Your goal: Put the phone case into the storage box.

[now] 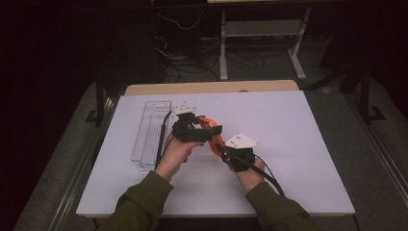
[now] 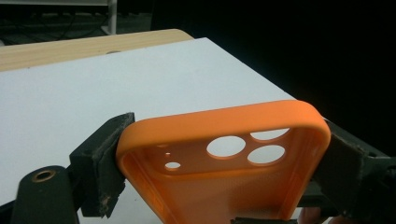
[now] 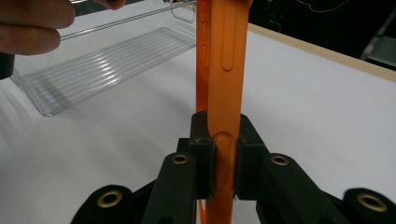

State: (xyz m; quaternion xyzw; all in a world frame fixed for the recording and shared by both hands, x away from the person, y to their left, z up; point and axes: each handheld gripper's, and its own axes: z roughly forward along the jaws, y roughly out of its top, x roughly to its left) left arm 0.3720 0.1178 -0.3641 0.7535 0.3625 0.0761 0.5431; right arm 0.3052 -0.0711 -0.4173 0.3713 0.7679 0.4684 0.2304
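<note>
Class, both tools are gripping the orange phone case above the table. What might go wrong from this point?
1. The right tool pinches only the thin side wall of the orange phone case; it may slip out.
2. The left tool spans the case's width; squeezing or pulling apart could bend the soft case.
3. If dropped, it could hit the clear tray nearby.

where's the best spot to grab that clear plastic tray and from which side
Take the clear tray by one of its long side walls, coming straight down from above, probably on the right wall. It lies flat and open-topped on the white table, long and narrow, so a thin upright wall fits between two jaws; its ribbed floor gives no edge to pinch.
</note>
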